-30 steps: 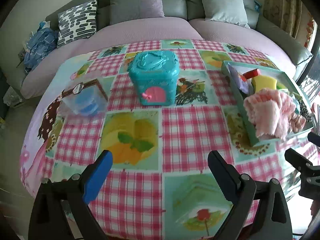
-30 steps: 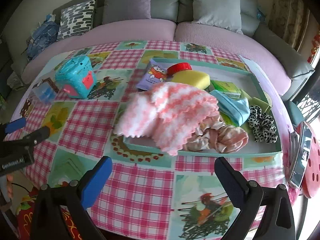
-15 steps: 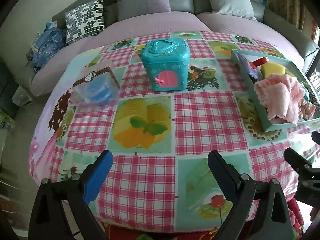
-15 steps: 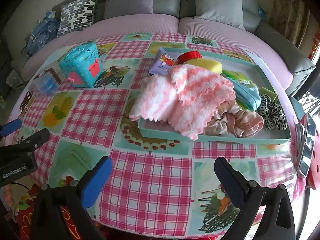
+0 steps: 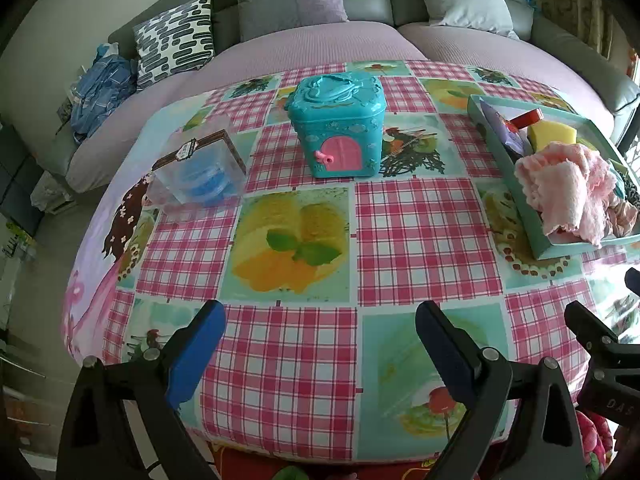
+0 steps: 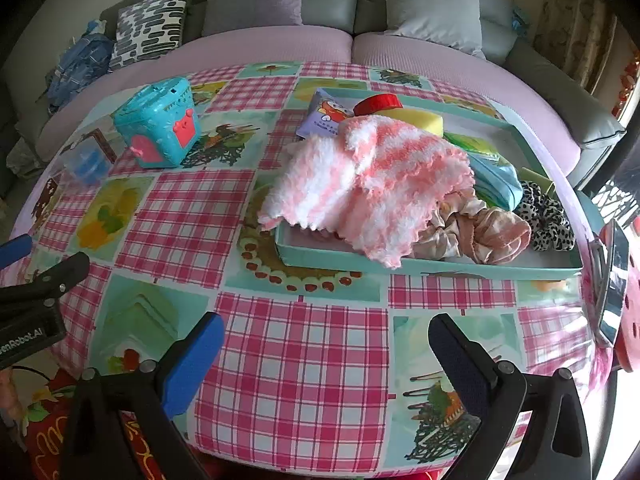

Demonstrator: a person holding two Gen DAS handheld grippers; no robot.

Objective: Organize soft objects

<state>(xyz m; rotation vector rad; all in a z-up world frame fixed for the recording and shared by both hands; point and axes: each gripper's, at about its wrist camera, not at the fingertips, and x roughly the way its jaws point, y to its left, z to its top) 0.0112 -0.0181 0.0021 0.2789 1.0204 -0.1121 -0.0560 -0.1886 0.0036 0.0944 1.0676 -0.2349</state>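
Centrally in the right wrist view, a pink-and-white fluffy cloth [image 6: 368,188] is seen draped over the near left rim of a teal tray [image 6: 440,266], one corner hanging outside it onto the checked tablecloth [image 6: 304,360]. Beside the cloth, inside the tray, a peach scrunchie [image 6: 480,232] and a leopard-print scrunchie [image 6: 544,216] are crowded at the right, with a blue pouch [image 6: 496,186], a yellow sponge [image 6: 420,120] and a red lid [image 6: 378,103] behind. A teal toy box [image 6: 158,128] is placed well apart at the upper left, with a clear plastic container [image 5: 200,172] further left. Both the right gripper [image 6: 324,344] and the left gripper [image 5: 320,332] are held at the lower edge of their frames, jaws spread wide and nothing between them.
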